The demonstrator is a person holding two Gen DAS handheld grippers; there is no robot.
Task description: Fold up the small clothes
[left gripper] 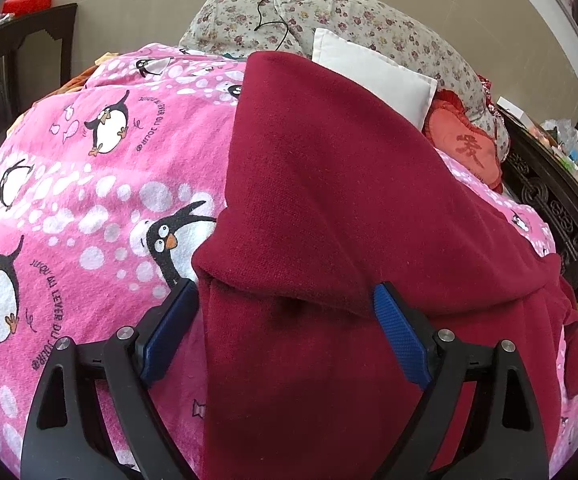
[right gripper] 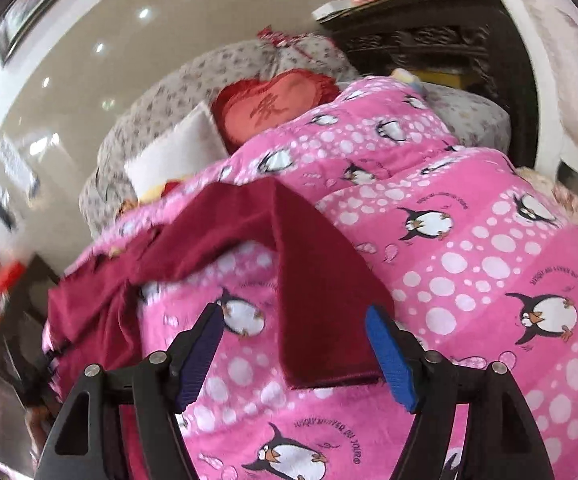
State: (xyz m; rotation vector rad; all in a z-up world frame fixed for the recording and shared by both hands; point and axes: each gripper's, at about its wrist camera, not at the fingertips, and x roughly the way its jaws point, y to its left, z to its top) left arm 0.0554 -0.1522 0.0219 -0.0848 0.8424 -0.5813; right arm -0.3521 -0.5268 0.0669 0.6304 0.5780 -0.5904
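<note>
We see the maroon garment (left gripper: 329,200) running lengthwise away between our gaping left tongs (left gripper: 285,300), nearer than the empty, spread right tongs (right gripper: 295,316).

My left camera looks down along my fingers (left gripper: 169,332), close over the dark red garment (left gripper: 329,200) on the pink penguin blanket (left gripper: 69,180), facing the pillows. My right camera, equally close and tilted, faces the same way from the other side. Both share the garment, blanket, white pillow (left gripper: 373,72) and red heart cushion (right gripper: 273,100).
</note>
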